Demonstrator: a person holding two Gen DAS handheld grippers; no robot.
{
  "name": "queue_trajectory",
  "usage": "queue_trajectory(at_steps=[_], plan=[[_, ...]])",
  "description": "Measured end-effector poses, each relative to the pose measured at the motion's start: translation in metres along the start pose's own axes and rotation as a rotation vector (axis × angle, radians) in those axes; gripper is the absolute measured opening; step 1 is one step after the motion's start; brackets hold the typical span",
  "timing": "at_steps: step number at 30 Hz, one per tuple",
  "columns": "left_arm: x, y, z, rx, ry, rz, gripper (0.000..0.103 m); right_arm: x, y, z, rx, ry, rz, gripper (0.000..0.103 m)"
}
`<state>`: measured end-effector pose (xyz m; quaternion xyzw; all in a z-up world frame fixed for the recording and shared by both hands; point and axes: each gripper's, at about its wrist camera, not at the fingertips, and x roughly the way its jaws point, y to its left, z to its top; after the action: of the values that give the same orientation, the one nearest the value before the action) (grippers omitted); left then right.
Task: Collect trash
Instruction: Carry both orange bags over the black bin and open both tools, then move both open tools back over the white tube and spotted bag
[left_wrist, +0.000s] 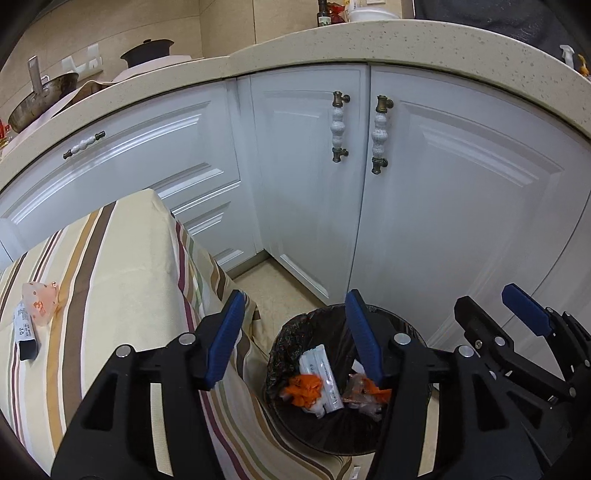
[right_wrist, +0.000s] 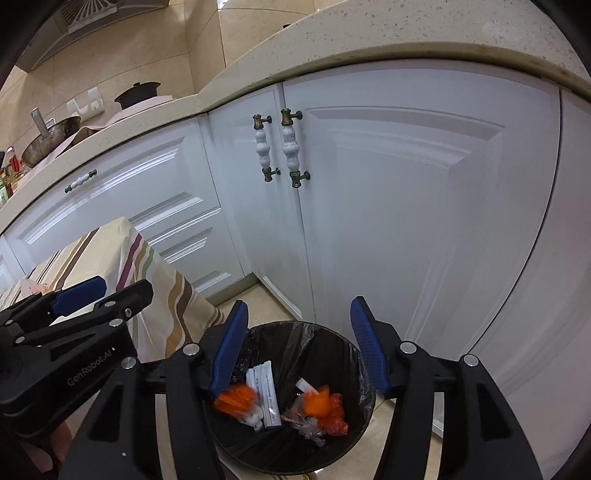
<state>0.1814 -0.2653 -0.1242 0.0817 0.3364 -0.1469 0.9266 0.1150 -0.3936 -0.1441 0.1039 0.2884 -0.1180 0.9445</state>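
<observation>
Both grippers hang over the trash bin (right_wrist: 291, 398), which stands on the floor in the corner between the white cabinet doors (right_wrist: 406, 221) and the cloth-covered bench (left_wrist: 110, 277).

Left gripper (left_wrist: 295, 339): fingers spread wide, nothing between them. It sits above the bin's near-left rim, just beside the bench's draped corner.

Right gripper (right_wrist: 299, 347): fingers also spread wide, holding nothing, centred over the bin mouth. An orange wrapper (right_wrist: 236, 400) shows blurred just below the left fingertip, over the bin's interior.

Bin contents: white packet (right_wrist: 266, 391), a second orange-and-red wrapper (right_wrist: 325, 410), clear plastic scraps. Black liner folds over the rim.

On the bench, well away from the bin: a pink wrapper (left_wrist: 38, 301) touching a dark strip packet (left_wrist: 26, 332), both near the bench's left edge.

Open room: a narrow strip of floor runs between bin and cabinet doors; the bench cloth hangs close against the bin's left side. The two grippers sit side by side, near but apart.
</observation>
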Motion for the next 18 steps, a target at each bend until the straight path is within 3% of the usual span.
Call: queue_trajectory(at_steps=[9,18], plan=[[-0.034,0.029,0.012,-0.071,-0.042,-0.006,0.066,-0.015,0.013,0.010,-0.012,-0.020,0.019,0.057],[-0.059,0.099,0.008,-0.138,-0.060,0.138,0.071,-0.028,0.065,0.020,-0.066,-0.043,0.112,0.057]])
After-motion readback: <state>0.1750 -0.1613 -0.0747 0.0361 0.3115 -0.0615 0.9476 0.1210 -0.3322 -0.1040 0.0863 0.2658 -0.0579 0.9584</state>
